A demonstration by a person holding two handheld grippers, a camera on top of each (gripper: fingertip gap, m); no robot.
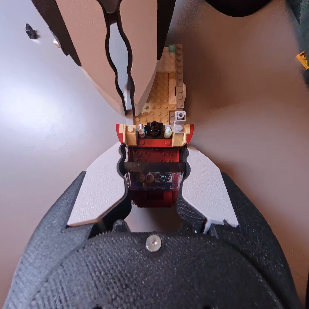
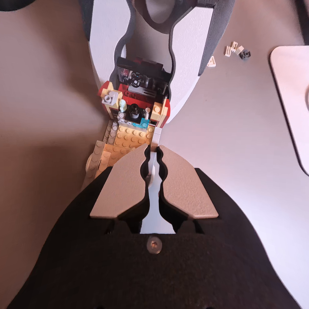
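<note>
Left gripper (image 1: 154,150): fingers clamped on the dark-red cab end of a brick-built vehicle (image 1: 154,132) resting on the grey surface (image 1: 50,133). Right gripper (image 2: 152,148): fingers nearly together, apparently pinching a thin white side panel (image 2: 157,135) at the tan-studded rear edge. Loose small bricks (image 2: 237,50) lie well apart.

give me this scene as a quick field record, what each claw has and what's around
surface: plain table
main object: brick-built vehicle, dark red cab, tan studded floor
left claw: closed on the dark red cab end, a pad pressed against each side
right claw: closed on a thin white wall along the tan floor's edge
loose parts: small tan and grey pieces on the table; yellow piece; small dark piece
other: pale rounded flat object at the right edge
</note>
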